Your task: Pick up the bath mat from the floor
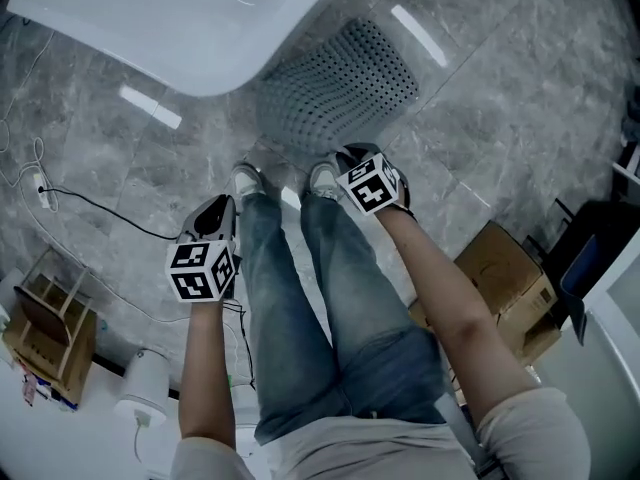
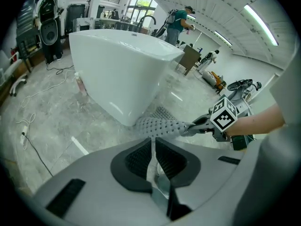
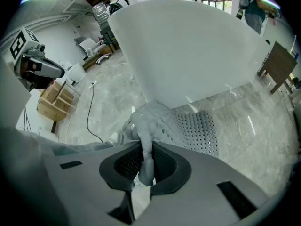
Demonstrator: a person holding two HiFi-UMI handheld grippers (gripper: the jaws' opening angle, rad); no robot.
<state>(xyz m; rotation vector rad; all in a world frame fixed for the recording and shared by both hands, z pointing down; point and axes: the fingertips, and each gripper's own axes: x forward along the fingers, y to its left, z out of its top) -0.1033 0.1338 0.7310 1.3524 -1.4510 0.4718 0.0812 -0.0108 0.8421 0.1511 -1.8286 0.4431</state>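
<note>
bath mat [image 3: 197, 128] edge, clamped — right gripper [image 3: 146, 150]

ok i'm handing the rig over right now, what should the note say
Left tool: jaws nearly together, nothing between them, off to the side of the bath mat.
Right tool: shut on a bunched edge of the bath mat.
That edge is raised; the rest lies on the floor beside the bathtub.
Done: grasp. Left to do: lift the whole bath mat clear.
</note>
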